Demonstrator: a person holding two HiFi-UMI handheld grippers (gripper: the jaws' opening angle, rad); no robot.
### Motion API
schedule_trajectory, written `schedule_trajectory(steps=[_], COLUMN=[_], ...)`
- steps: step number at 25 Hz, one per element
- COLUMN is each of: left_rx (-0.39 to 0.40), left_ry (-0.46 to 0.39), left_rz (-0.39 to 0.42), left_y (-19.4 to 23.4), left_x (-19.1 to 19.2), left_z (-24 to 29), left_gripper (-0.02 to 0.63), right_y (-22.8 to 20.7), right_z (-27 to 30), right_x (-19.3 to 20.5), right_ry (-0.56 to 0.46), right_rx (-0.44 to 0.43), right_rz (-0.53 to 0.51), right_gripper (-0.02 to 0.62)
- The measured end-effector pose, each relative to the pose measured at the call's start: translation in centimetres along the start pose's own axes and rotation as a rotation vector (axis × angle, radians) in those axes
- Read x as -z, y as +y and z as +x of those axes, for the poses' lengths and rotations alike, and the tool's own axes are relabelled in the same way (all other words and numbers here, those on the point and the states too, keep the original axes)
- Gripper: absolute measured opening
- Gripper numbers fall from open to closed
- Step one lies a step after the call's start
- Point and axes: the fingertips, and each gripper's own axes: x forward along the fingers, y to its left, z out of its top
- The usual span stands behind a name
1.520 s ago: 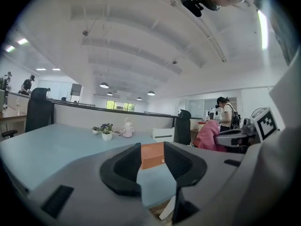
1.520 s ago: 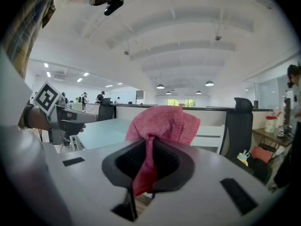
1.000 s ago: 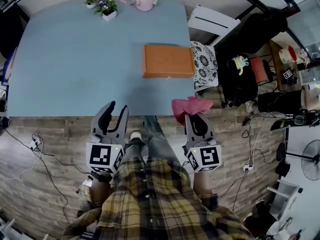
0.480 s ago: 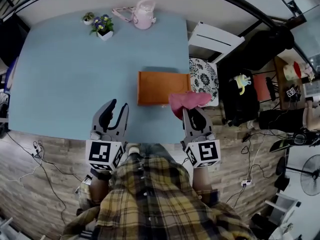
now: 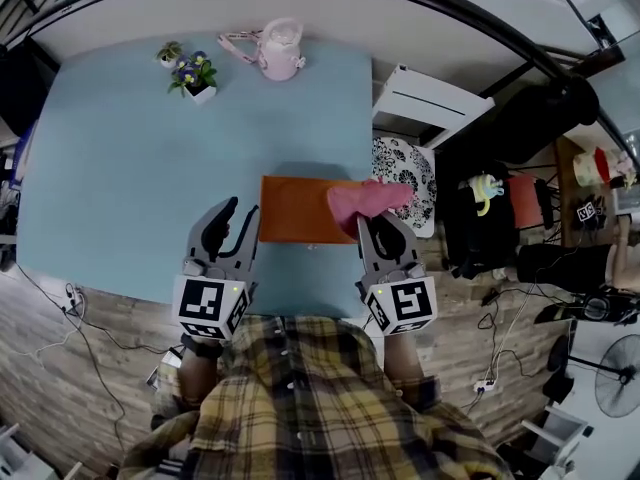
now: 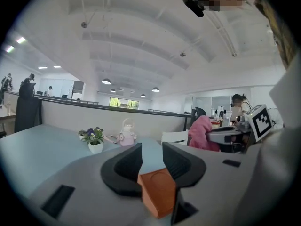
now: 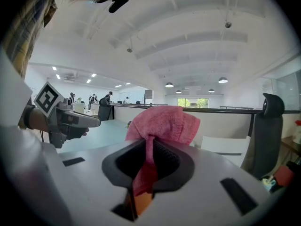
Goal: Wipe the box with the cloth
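An orange flat box (image 5: 298, 213) lies near the front right of the light blue table (image 5: 120, 168). My right gripper (image 5: 372, 224) is shut on a pink cloth (image 5: 364, 198), which hangs over the box's right end. In the right gripper view the cloth (image 7: 162, 124) bunches above the jaws of that gripper (image 7: 149, 150), with a sliver of box (image 7: 141, 202) below. My left gripper (image 5: 233, 218) hovers just left of the box's left end; its jaws are closing with nothing pressed between them. The box (image 6: 157, 192) shows low through the gap in the left gripper (image 6: 152, 155).
At the table's far edge stand a pink kettle-shaped pot (image 5: 280, 48), a potted flower (image 5: 195, 73) and a small plant (image 5: 167, 53). Right of the table are a white chair (image 5: 425, 103) and a patterned cushion (image 5: 405, 173). Cables lie on the wooden floor.
Both grippers have moved forward from the table's front edge. The cloth now reaches over the box's right end, and the left gripper has come up beside the box's left end.
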Motion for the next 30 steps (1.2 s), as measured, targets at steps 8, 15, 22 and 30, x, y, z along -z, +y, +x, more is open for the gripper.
schedule_trajectory(steps=[8,15,22,30], left_rx=[0.017,0.056,0.081,0.102], left_ry=[0.041,0.072,0.112,0.197], left_rz=[0.005,0.001,0.003,-0.038], left_y=[0.7,1.6,2.0,1.8], left_x=[0.1,1.2,2.6,5.9], left_z=[2.1,3.0,3.9,4.7], left_gripper=[0.126,0.126,0.123,0.121], right_y=[-0.7,0.0,0.6,1.7], right_z=[2.3,3.5,4.4,5.4], right_x=[-0.1,0.9,1.9,3.3], right_ry=[0.016,0.047,0.085,0.131], right_rx=[-0.011,0.014,0.011,-0.031], right_rz=[0.019,0.037,0.018,0.000], right_gripper=[0.048,0.048,0.048,0.048])
